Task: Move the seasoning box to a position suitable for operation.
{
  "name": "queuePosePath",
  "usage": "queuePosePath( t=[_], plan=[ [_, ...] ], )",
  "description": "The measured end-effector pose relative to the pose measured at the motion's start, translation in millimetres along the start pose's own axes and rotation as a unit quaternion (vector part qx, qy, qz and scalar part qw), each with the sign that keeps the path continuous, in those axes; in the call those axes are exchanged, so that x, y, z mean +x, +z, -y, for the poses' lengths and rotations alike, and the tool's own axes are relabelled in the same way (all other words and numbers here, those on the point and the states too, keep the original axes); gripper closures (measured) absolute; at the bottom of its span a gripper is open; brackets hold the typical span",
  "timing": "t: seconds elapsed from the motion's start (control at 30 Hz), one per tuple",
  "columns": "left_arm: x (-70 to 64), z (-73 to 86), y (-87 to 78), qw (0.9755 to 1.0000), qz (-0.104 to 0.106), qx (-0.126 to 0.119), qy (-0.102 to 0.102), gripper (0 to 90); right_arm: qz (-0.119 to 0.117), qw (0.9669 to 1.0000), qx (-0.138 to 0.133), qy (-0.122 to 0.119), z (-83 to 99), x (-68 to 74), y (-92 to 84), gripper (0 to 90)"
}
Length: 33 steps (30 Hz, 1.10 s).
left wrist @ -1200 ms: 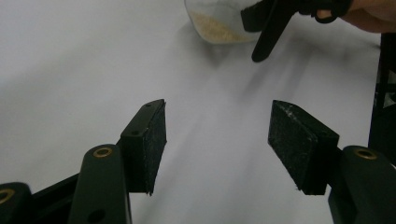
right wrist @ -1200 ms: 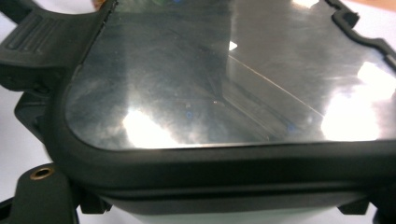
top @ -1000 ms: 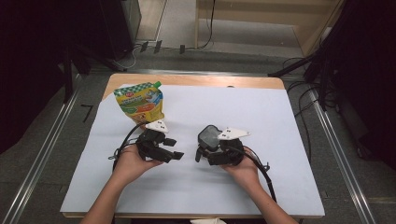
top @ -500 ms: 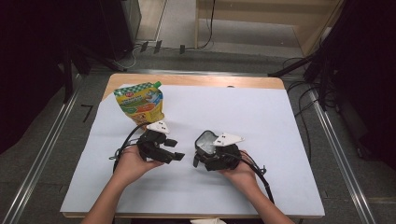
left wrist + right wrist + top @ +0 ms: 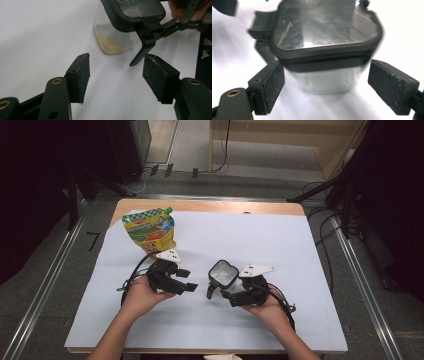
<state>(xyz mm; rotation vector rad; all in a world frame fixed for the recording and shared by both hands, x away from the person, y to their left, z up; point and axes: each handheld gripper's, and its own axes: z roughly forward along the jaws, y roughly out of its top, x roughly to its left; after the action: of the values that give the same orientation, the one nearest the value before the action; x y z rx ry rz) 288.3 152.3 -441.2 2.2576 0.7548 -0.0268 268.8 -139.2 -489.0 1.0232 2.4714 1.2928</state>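
Your left gripper (image 5: 186,281) sits on the white sheet (image 5: 300,250) in the high view, jaws apart and empty, pointing across at the clear container (image 5: 222,274) with its black-rimmed lid. That container stands near the middle of the sheet, just ahead of your right gripper (image 5: 226,287), which reaches in from the right. A colourful pouch (image 5: 149,229) stands upright at the far left of the sheet, well apart from both. In the left gripper view, your left gripper (image 5: 116,71) shows its two pads spread wide with only bare sheet between them; they have just closed a little. The container (image 5: 117,32) lies beyond them, a thin layer of pale grains in its bottom and a black latch hanging loose off its lid. In the right gripper view, your right gripper (image 5: 325,86) straddles the container (image 5: 327,50): the left pad looks to touch the clear wall, the right pad stands clear, so nothing is clamped. Against a second ago, the container and your right hand have shifted left, nearer your left gripper, which has kept its place.
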Motion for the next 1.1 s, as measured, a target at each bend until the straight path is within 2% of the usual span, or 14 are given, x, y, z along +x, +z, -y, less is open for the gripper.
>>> queuePosePath(
  t=[0.17,0.27,0.37,0.5,0.53,0.63,0.67,0.7,0.87,0.97,1.1],
  plan=[
    [-0.6,-0.2,1.4,1.0,0.002,0.001,0.001,39.6,0.003,1.0,0.003,-0.001,3.0,2.0,-17.5,18.7],
    [-1.2,-0.6,2.3,1.0,0.005,0.001,0.001,39.6,0.007,1.0,0.0,-0.001,7.0,0.1,-27.6,26.0],
    [-1.3,-0.7,3.7,1.0,0.008,0.0,0.0,39.9,0.007,0.9999,-0.01,0.011,5.5,-4.1,-30.3,31.1],
    [0.1,-0.5,5.3,0.9999,0.01,0.001,-0.002,42.5,0.007,0.9998,-0.013,0.014,5.4,-7.7,-32.1,39.2],
    [1.6,-0.2,6.5,0.9999,0.013,-0.001,-0.003,46.6,0.006,0.9997,-0.015,0.016,5.4,-10.6,-33.1,46.1],
    [3.3,0.0,8.1,0.9999,0.013,0.0,-0.006,51.8,0.003,0.9996,-0.016,0.024,5.7,-14.1,-33.2,53.3],
    [3.7,0.1,9.0,0.9998,0.015,-0.002,-0.01,56.0,0.0,0.9996,-0.015,0.026,5.8,-15.5,-32.8,59.0],
    [5.6,0.0,10.6,0.9996,0.02,-0.002,-0.019,65.1,-0.003,0.9995,-0.012,0.028,6.0,-16.7,-31.4,67.6],
    [7.3,-1.0,17.6,0.9984,0.042,0.0,-0.039,84.9,-0.006,0.9998,0.005,0.02,6.2,-16.8,-26.8,88.4],
    [5.0,-2.5,21.5,0.9984,0.045,-0.001,-0.035,90.0,-0.008,0.9997,0.009,0.023,6.4,-14.5,-24.9,90.0],
    [1.7,-3.9,26.7,0.9981,0.051,0.0,-0.033,90.0,-0.009,0.9997,0.006,0.021,5.1,-11.4,-23.6,90.0]
  ],
)
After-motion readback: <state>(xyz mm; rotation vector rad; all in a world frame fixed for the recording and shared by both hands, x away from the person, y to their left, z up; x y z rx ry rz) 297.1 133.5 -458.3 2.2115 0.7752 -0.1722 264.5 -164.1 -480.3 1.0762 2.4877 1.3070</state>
